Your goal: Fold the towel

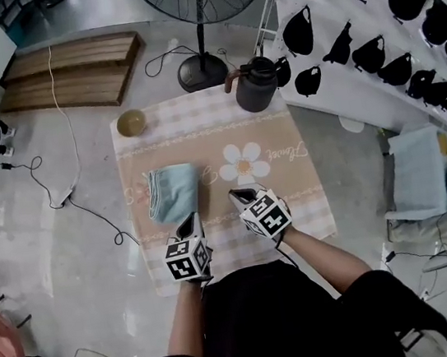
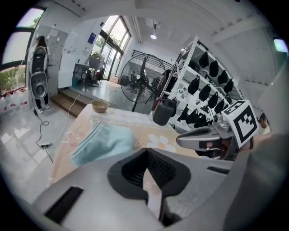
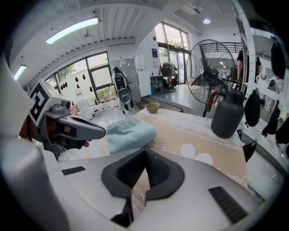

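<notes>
Left tongs [image 1: 190, 219] and right tongs [image 1: 239, 195] are recorded fully closed, empty. The folded towel [image 1: 173, 191] is seen just beyond them on the worktop [image 1: 290, 151]; bowl [image 1: 131, 123] and jug [image 1: 257, 84] are set farther back.

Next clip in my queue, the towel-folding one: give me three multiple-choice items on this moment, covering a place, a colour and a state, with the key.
1. Where on the table does the bowl stand?
A) far left corner
B) near right corner
C) on top of the towel

2. What colour is the towel?
A) red
B) light blue
C) black

3. What state are the left gripper and the right gripper in?
A) both shut and empty
B) both shut on the towel
C) both wide open

Key:
1 A, since the head view shows the bowl at the cloth's far left corner, apart from the towel.
2 B, since the towel is pale blue in all three views.
3 A, since each gripper view shows the pads meeting with nothing between them, and the towel lies ahead untouched.
</notes>
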`<state>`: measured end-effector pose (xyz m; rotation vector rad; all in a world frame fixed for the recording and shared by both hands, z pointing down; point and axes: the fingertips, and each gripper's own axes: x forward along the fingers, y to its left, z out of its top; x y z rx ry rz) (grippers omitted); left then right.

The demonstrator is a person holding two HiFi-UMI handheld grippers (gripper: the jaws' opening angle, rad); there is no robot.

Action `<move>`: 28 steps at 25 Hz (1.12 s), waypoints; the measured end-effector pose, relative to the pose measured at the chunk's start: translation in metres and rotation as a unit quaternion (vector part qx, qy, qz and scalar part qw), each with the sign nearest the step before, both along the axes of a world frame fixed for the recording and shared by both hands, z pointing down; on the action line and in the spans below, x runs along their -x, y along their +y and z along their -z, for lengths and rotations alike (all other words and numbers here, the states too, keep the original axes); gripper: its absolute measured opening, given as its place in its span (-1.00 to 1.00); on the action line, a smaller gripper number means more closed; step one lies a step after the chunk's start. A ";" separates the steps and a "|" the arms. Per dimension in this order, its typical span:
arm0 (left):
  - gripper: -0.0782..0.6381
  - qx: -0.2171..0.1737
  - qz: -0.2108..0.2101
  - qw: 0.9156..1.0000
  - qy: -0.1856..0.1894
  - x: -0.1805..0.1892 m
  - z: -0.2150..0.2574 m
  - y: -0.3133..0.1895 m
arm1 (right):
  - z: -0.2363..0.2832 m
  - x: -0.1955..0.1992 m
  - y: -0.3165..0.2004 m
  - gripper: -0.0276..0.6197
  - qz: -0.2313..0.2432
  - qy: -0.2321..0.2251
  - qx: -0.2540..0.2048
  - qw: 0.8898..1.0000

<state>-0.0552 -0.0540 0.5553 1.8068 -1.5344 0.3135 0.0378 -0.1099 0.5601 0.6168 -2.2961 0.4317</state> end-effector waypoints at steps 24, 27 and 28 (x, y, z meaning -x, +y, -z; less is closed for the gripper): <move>-0.77 -0.274 0.050 0.956 -0.092 0.018 0.245 -0.052 | 0.250 0.028 -0.032 -0.91 -0.009 -0.176 -0.218 0.960; -0.77 -0.294 0.045 0.949 -0.109 0.015 0.260 -0.045 | 0.264 0.024 -0.027 -0.91 -0.014 -0.187 -0.236 0.954; -0.77 -0.299 0.044 0.947 -0.113 0.015 0.264 -0.043 | 0.267 0.022 -0.026 -0.91 -0.017 -0.191 -0.242 0.951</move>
